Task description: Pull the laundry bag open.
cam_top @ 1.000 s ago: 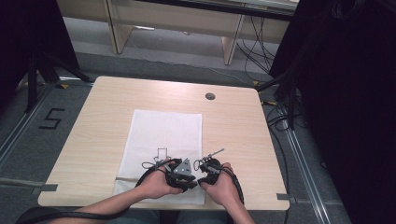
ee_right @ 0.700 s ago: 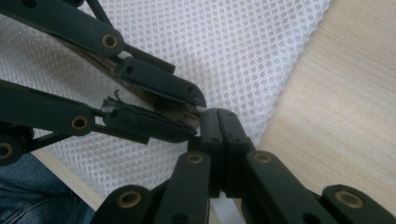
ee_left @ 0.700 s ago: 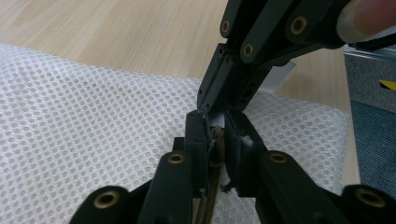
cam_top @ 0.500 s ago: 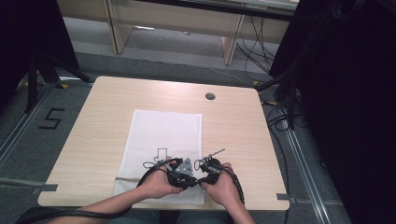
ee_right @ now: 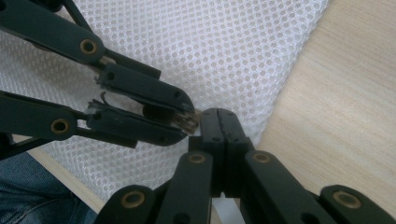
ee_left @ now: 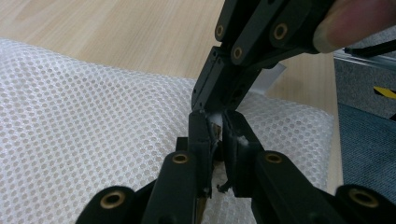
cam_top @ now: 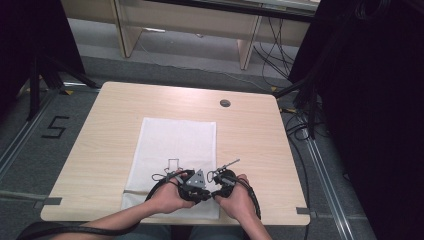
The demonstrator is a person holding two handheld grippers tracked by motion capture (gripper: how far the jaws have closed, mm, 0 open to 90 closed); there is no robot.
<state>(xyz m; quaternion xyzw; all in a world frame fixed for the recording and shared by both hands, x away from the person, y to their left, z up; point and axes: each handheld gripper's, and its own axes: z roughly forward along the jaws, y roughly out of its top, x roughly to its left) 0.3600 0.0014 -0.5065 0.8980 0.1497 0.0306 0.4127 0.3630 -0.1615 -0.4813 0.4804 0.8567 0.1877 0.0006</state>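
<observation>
Pale wood-grain bench [cam_top: 110,140], rectangular white perforated mesh mat [cam_top: 170,145] on its near middle, above the mat's near right corner left gripper [ee_left: 214,128], jaws just closing on a small metallic piece [ee_right: 187,122], right gripper [ee_right: 219,122] tip-to-tip, jaws clenched flat together.

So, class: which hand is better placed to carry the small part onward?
Left. The left gripper has just been closing its fingers with the small part between them; the right gripper is shut beside it.
</observation>
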